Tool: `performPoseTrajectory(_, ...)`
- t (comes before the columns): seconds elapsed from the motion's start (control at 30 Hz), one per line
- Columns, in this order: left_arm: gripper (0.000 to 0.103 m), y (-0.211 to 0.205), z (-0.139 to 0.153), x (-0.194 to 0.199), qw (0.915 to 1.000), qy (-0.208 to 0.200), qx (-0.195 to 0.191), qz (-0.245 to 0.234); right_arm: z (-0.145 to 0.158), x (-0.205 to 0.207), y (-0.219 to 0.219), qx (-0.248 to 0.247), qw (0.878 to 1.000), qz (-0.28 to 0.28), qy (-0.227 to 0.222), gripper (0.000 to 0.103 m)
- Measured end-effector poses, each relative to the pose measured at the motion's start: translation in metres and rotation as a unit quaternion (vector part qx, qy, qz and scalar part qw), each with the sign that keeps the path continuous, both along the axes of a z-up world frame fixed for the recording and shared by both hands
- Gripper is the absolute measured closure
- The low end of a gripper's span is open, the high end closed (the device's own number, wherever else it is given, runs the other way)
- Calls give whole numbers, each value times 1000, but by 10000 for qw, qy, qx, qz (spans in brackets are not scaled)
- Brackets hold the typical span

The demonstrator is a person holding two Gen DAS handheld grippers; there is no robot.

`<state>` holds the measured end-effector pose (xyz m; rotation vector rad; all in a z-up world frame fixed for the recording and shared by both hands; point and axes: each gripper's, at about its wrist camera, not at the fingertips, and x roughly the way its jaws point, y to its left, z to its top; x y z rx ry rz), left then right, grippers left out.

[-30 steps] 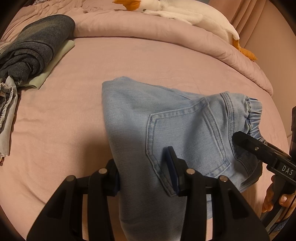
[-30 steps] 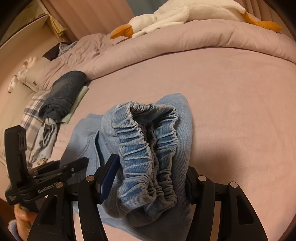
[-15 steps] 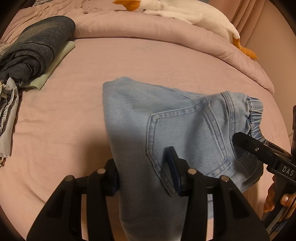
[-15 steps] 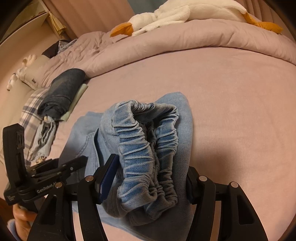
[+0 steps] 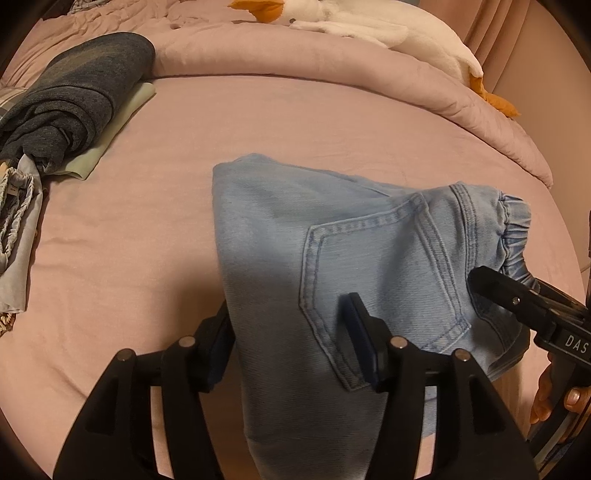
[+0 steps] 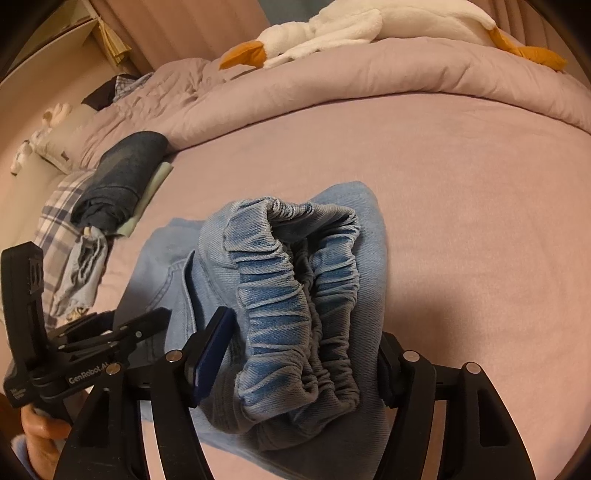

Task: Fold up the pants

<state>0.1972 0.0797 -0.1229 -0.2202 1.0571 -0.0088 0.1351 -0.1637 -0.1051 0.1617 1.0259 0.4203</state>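
Folded light-blue jeans lie on the pink bed, back pocket up. My left gripper is shut on the jeans' near folded edge, the fabric filling the gap between its fingers. My right gripper is shut on the bunched elastic waistband of the jeans. The right gripper also shows at the right edge of the left wrist view; the left gripper shows at the lower left of the right wrist view.
A dark rolled garment on a pale green cloth lies at the left, with more clothes beside it. A rolled pink duvet and a white goose plush lie at the back.
Both grippers keep their hold on the jeans. The views have shifted only slightly; the jeans sit much as before.
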Motion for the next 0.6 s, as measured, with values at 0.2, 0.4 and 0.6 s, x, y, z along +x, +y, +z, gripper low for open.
performPoseTrajectory(0.2,45,1,0,1,10000,0,0,1,-1,0,2,-79,10000,-19,16,31)
performPoseTrajectory(0.4,43,1,-1,1,10000,0,2,4,-2,0,4,-171,9999,-5,11,28)
performPoseTrajectory(0.6,36,3,-2,0,10000,7,73,53,-3,-1,5,-208,9998,-1,16,27)
